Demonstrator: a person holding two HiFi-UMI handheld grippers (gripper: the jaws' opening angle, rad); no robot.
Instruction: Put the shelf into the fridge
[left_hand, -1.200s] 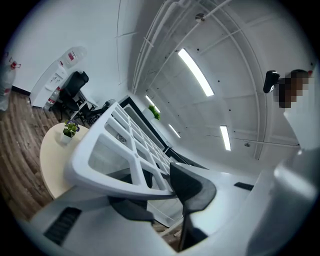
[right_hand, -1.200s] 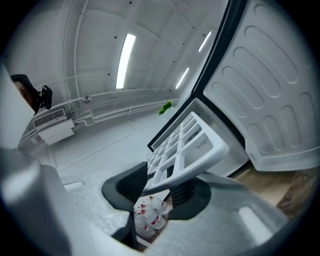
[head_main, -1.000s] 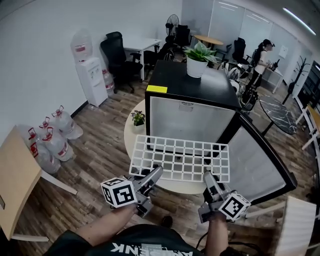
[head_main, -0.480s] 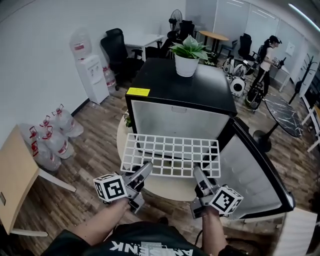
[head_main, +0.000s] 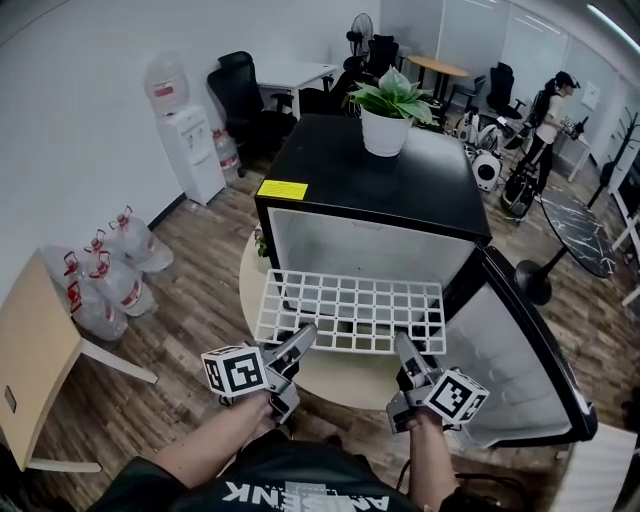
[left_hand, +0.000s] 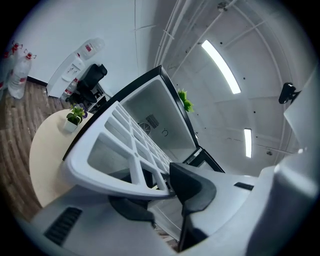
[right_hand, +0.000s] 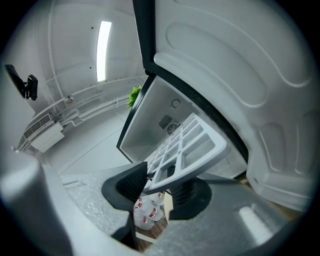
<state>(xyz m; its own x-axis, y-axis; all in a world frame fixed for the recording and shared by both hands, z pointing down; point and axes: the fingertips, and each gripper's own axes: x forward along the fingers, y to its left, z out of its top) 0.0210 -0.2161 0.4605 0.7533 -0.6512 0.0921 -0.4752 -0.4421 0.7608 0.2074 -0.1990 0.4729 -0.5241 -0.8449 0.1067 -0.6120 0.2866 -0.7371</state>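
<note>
Left tongs (head_main: 304, 337) and right tongs (head_main: 403, 344) each grip the shelf (head_main: 350, 312) by its near edge, so it meets the open fridge (head_main: 380, 185) level.

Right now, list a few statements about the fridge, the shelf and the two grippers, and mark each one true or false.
1. The fridge has its door open. True.
2. Only the left gripper holds the shelf. False: the right gripper clamps the shelf's near edge too, one gripper at each end.
3. A potted plant stands on top of the fridge. True.
4. The shelf sits fully inside the fridge. False: most of it is out in front of the opening, held roughly level.
5. The shelf is a solid glass plate. False: it is a white open grid.
</note>
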